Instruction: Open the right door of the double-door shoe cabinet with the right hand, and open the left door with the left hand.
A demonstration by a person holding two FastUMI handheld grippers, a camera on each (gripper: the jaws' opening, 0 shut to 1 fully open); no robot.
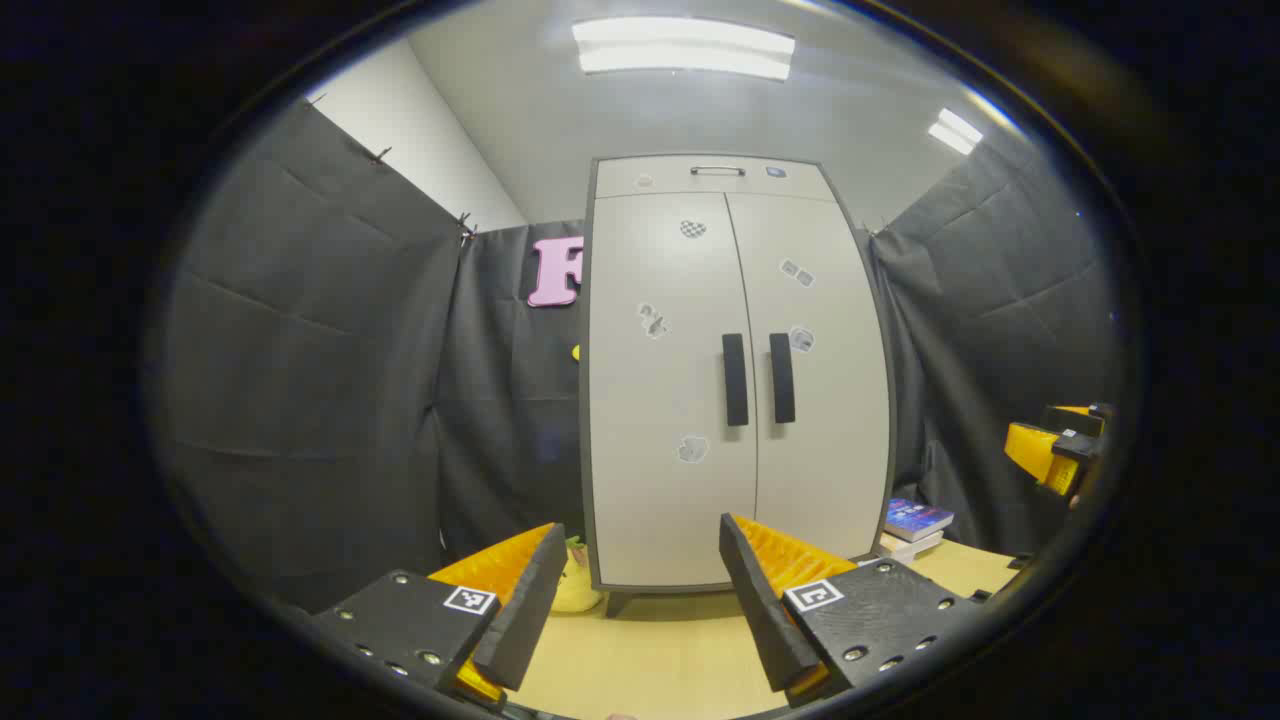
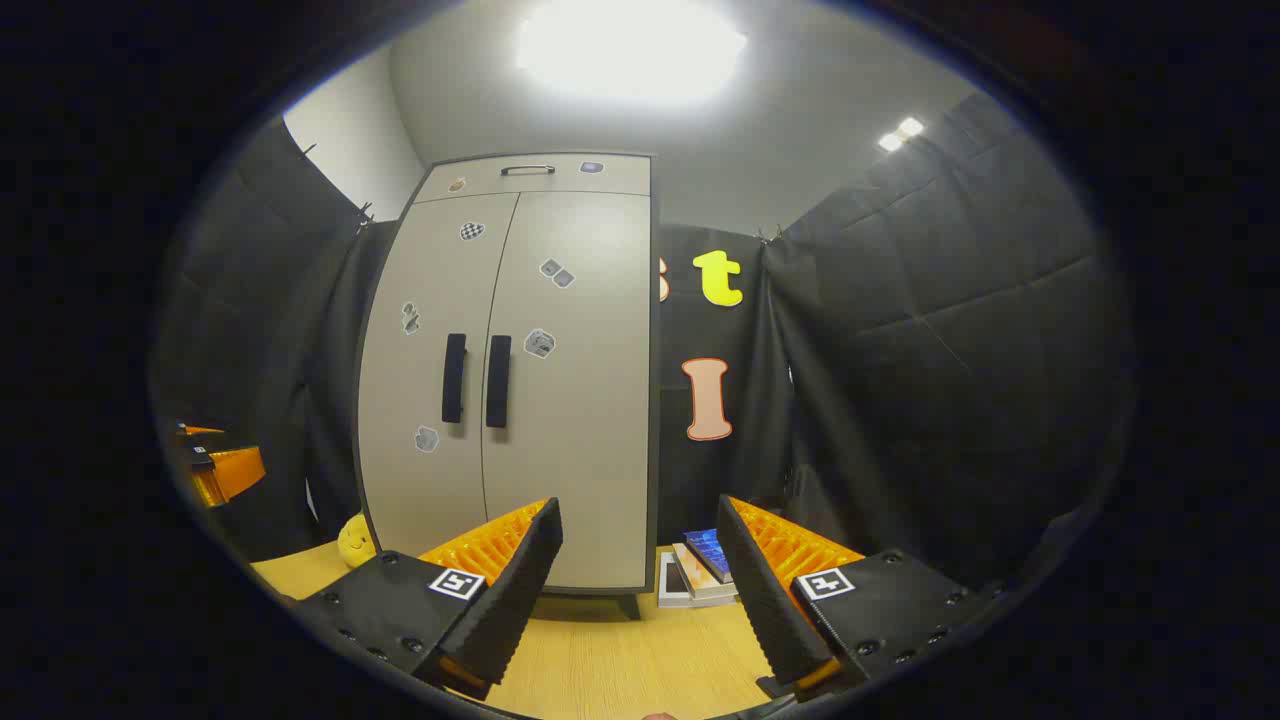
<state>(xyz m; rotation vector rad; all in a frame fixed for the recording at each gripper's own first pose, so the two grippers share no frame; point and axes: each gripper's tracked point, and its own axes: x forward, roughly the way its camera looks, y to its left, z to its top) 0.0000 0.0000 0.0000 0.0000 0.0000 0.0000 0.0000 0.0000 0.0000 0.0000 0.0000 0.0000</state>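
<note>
At twelve o'clock ahead of both grippers stands the shoe cabinet, both doors closed, its right door handle and left door handle side by side at the central seam. The right gripper and left gripper hold their jaws spread wide with nothing between them, well short of the cabinet. To do this step well, I judge the right gripper should swing toward ten o'clock (the handles sit close together), straddle only its own bar squarely, then pull outward along the hinge arc.

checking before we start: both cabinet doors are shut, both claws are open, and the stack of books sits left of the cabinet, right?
One thing is off: the stack of books sits right of the cabinet, as the right gripper view shows. Both doors are shut, and the left claw and right claw are open.
</note>
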